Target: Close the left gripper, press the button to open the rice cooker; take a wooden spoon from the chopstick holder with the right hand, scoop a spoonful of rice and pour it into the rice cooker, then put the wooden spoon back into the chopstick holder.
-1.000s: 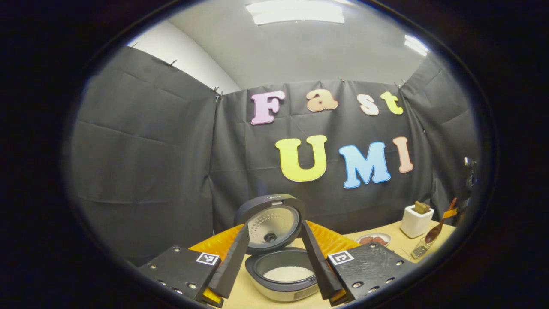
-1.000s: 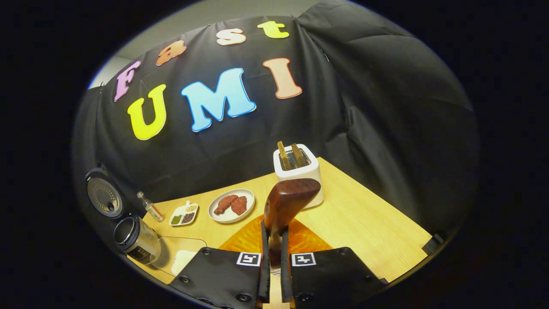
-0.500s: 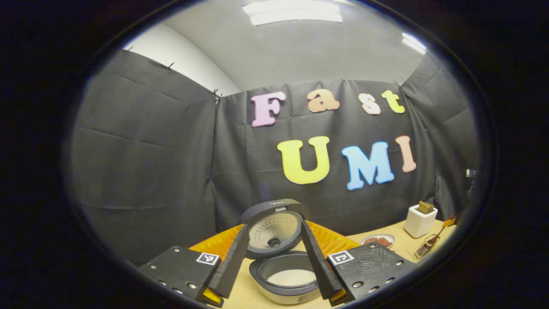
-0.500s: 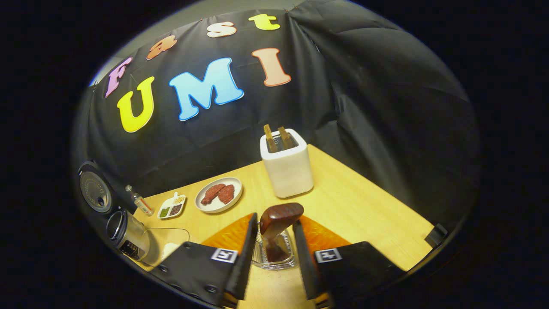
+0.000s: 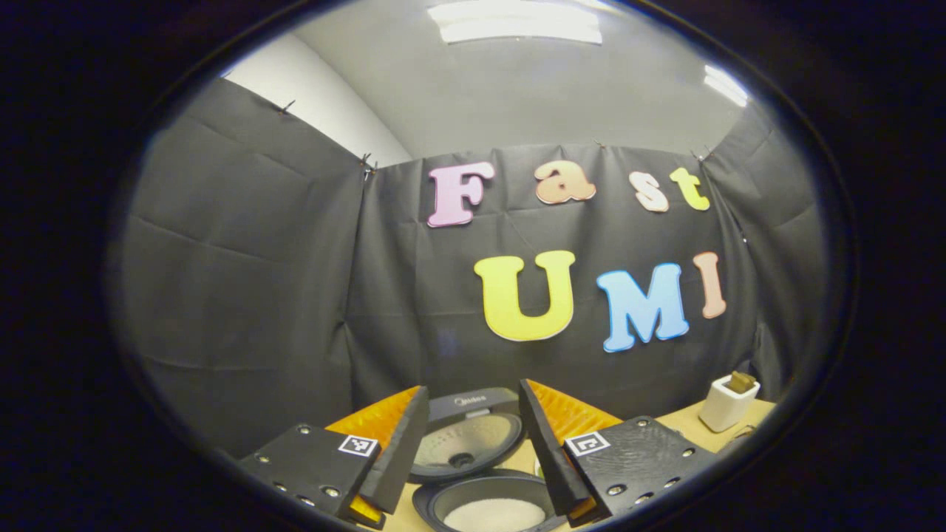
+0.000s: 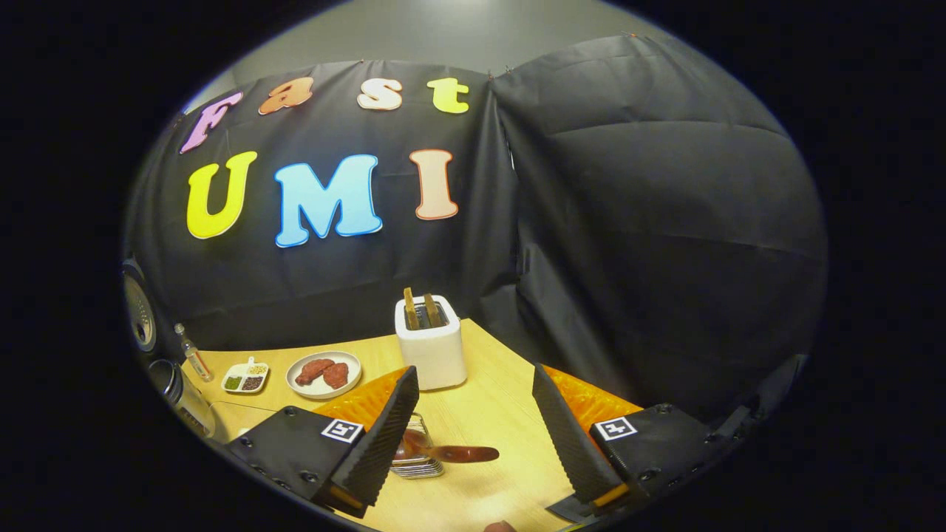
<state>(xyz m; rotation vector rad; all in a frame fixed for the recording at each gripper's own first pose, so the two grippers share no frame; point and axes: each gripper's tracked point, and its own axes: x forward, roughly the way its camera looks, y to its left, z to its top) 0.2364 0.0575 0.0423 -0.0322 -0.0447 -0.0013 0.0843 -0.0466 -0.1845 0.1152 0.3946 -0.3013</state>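
Both your grippers spread wide, right gripper (image 6: 473,436) holding nothing, spoon (image 6: 452,452) tilted in holder (image 6: 415,457) between its fingers, left gripper (image 5: 473,443) over open cooker (image 5: 480,502).

The right gripper (image 6: 473,428) hangs with jaws wide above the chopstick holder (image 6: 417,451), where the wooden spoon (image 6: 451,452) leans.

Rice cooker (image 5: 473,473) dark grey, white rice (image 5: 494,515). Spoon (image 6: 451,453) red-brown. Worktop (image 6: 502,414) pale wood. Toaster (image 6: 431,352) white. Plate (image 6: 324,364) white w/ red meat.

one spoon (image 6: 451,452), one toaster (image 6: 432,355)
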